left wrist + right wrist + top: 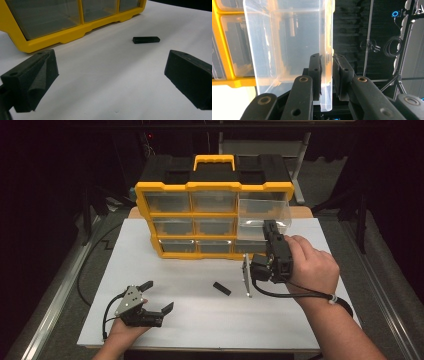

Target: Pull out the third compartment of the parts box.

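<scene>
The right gripper (270, 231) has its jaws pinched on the front wall of a clear drawer (263, 213), which sits pulled partway out of the top right slot of the yellow organizer (214, 220). In the right gripper view the two jaws clamp the thin transparent front wall of the drawer (287, 42) from either side, a grip that suits sliding it along its rails; whether it is going out or in I cannot tell. The drawer looks empty. In front of the organizer, on the white desk (200, 320), lies a small black block (222, 288), likely meant for the open drawer. The left gripper (159, 297) rests low on the desk, well forward of the organizer, jaws spread wide and holding nothing, aimed toward the block (146, 39) as if ready to fetch it.
</scene>
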